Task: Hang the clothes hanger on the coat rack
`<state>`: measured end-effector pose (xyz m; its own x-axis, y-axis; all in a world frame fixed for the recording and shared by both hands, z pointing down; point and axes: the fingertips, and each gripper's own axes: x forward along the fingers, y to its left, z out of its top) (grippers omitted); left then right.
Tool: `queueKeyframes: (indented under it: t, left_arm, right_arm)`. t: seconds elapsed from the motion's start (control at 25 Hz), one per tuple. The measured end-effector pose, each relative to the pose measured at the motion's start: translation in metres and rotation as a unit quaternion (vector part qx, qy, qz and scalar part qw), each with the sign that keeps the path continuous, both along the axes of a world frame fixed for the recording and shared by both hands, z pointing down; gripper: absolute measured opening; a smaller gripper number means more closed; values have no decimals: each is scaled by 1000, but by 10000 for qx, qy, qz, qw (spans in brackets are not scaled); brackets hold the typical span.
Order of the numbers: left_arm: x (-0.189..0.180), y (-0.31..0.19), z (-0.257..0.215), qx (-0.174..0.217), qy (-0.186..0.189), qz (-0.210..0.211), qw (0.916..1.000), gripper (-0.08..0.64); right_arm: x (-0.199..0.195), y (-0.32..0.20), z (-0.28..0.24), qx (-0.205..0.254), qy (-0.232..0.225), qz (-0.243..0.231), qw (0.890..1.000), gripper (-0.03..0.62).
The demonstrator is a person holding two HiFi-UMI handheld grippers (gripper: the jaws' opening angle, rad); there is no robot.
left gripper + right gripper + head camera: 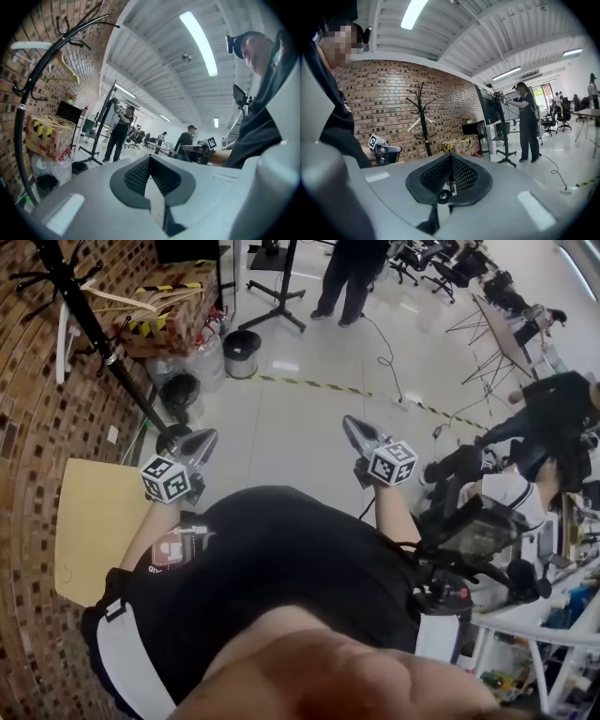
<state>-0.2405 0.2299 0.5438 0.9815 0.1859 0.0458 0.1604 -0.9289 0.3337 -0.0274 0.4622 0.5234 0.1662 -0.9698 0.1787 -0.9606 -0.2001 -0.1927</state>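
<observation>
From your head camera, your left gripper (204, 440) and your right gripper (351, 426) are both held out over the floor (300, 418), well apart from each other. The black coat rack (86, 320) stands against the brick wall (28, 427), beyond the yellow table (94, 521). The pale clothes hanger (117, 298) hangs on the rack's upper hooks, near a taped cardboard box (173, 306).

In the left gripper view, your left gripper's (150, 161) jaws are pressed together with nothing between them. The coat rack (28, 93) arcs up the left side, with the hanger (65, 70) on it.

In the right gripper view, your right gripper's (451, 161) jaws are closed too and empty. The coat rack (423, 117) stands ahead against the wall with the hanger (416, 123) on it.
</observation>
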Motion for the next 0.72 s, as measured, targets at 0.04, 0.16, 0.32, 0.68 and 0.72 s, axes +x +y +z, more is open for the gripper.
queueKeyframes:
  t: [0.04,0.16,0.32,0.68,0.72]
  left_arm:
    - [18,-1,-3,15,19,-45,10000,-8]
    - [73,-4,-10,112,39,-149,9998,-8]
    - [134,0,-17,58,66,-165,9998,-8]
    - [224,-65,-1,12,41,74,10000,-8]
    - [236,-76,-3,41,79,135,9999,-8]
  right_arm:
    - [17,-5,-4,-7,36,-93,9999,14]
    - [70,-18,-15,-13,109,-338,9994,14]
    - [125,-29,-16,-115,156,-529,9984,14]
    - [206,-86,0,-277,75,-333,9990,14]
    - [215,-96,-4,-272,115,-294,9991,14]
